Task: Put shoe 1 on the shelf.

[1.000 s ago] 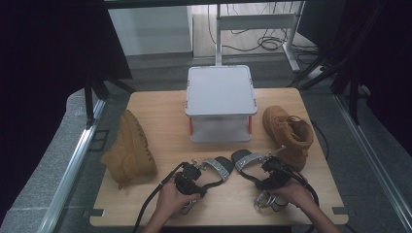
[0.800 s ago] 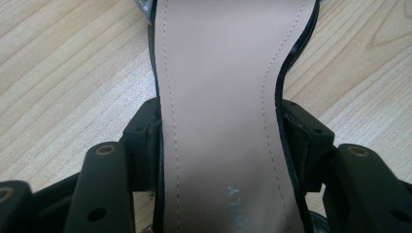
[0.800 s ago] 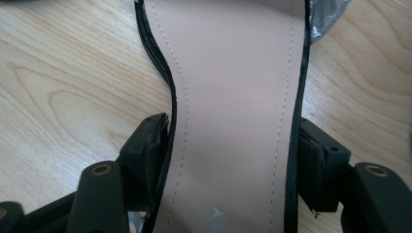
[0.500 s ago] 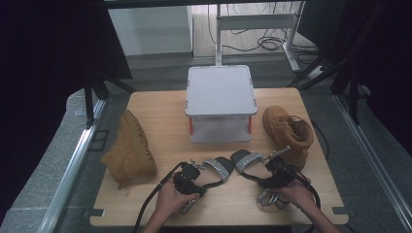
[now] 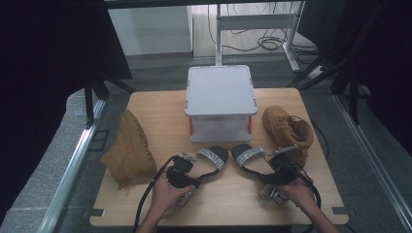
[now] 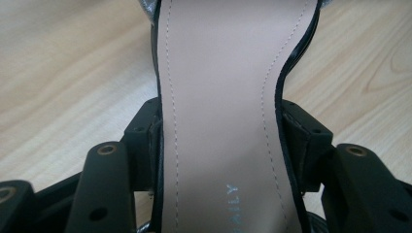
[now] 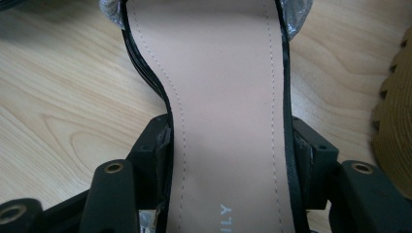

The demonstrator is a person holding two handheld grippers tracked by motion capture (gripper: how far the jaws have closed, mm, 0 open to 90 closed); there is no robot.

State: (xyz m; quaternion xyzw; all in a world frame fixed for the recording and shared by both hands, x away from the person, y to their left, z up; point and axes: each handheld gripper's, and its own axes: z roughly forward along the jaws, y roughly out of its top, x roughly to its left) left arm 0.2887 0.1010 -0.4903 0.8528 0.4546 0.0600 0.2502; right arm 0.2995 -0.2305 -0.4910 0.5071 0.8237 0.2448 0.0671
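Little has shifted on the tabletop (image 5: 145,104) since a second ago: both hands and both sandals lie where they did, though the right gripper (image 5: 275,171) has been closing its fingers, and they have settled against the sandal between them.

The left gripper (image 5: 187,171), in the person's left hand (image 5: 167,194), has its fingers (image 6: 144,141) clamped on the narrow waist of the left sandal (image 5: 210,159), one pad pressed on each edge of the tan insole in the left gripper view. The fingers stand fairly wide, spread by the sole's width.

The right gripper, in the right hand (image 5: 297,194), grips the right sandal (image 5: 250,158) the same way; in the right gripper view its fingers (image 7: 156,143) appear to press both edges of the sole, though the contact on the far side is partly shadowed.

Both sandals lie flat at the front middle of the tabletop, toes with silver straps pointing away from the person and angled toward each other, heels at the grippers.

Just behind them stands a grey lidded box (image 5: 221,102), its lid on; its contents cannot be seen.

A tan boot (image 5: 131,151) lies on its side at the left, sole outward, just beside the left gripper. A second tan boot (image 5: 286,130) stands upright at the right, close to the right sandal and beside the box.
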